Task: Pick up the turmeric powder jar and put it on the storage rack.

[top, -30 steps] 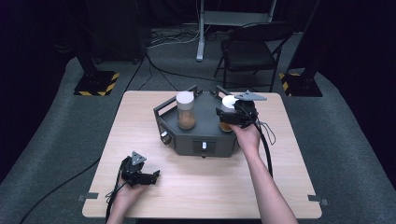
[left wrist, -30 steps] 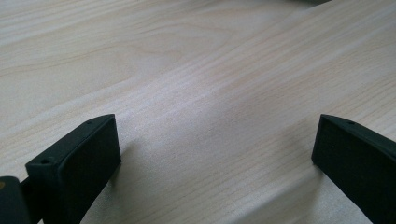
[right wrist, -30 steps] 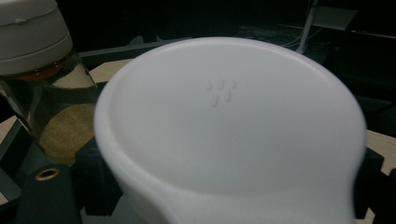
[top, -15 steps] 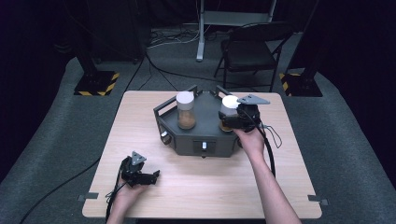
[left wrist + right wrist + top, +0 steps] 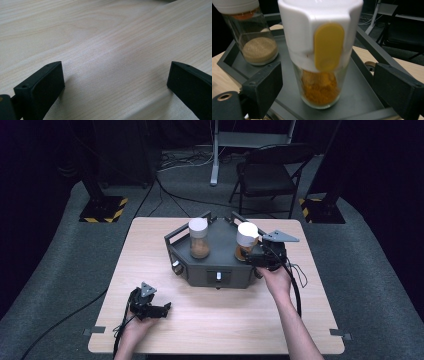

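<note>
A dark grey tray [image 5: 200,272] stands mid-table with two white-lidded glass jars on it. The left jar [image 5: 199,239] [image 5: 249,37] holds pale brown powder. The right jar [image 5: 246,240] [image 5: 322,50] has a yellow flap on its lid and holds orange powder. My right gripper [image 5: 254,255] [image 5: 327,82] is at the right jar's near side. Its jaws have just been opening, and the jar stands upright between them with a gap on each side. My left gripper [image 5: 162,309] [image 5: 115,77] rests open on the bare wood at the front left, nothing between its jaws.
The wooden table [image 5: 150,250] has free room around the tray. The tray has raised rails and knobs on its front wall [image 5: 218,276]. A folding chair [image 5: 267,175], a stand [image 5: 216,150] and cables lie on the floor beyond the far edge.
My right gripper has drawn back a little toward the person, away from the right jar, which stays upright on the tray. The left hand has not moved.
</note>
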Available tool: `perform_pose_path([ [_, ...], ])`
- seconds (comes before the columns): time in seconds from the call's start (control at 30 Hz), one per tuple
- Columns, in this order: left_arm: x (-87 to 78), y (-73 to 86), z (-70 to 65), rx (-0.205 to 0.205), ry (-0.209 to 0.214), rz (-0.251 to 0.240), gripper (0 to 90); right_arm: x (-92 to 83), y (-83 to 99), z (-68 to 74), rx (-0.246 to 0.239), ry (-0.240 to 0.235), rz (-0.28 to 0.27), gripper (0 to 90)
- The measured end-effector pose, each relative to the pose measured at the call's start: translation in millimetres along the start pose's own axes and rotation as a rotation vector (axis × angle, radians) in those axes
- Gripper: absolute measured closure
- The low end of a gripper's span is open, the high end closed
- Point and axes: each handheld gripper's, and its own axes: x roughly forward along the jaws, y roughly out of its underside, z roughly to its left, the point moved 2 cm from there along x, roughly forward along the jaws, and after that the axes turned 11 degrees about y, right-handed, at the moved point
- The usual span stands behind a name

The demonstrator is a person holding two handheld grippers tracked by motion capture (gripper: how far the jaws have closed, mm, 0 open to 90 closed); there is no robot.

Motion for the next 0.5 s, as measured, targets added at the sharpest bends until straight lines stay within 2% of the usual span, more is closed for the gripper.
perform_pose_path([
  [0.5,0.0,0.0,-0.1,0.0,0.0,0.0,0.9,-18.8,33.3,-9.5,0.004,0.006,-0.005,2.8],
])
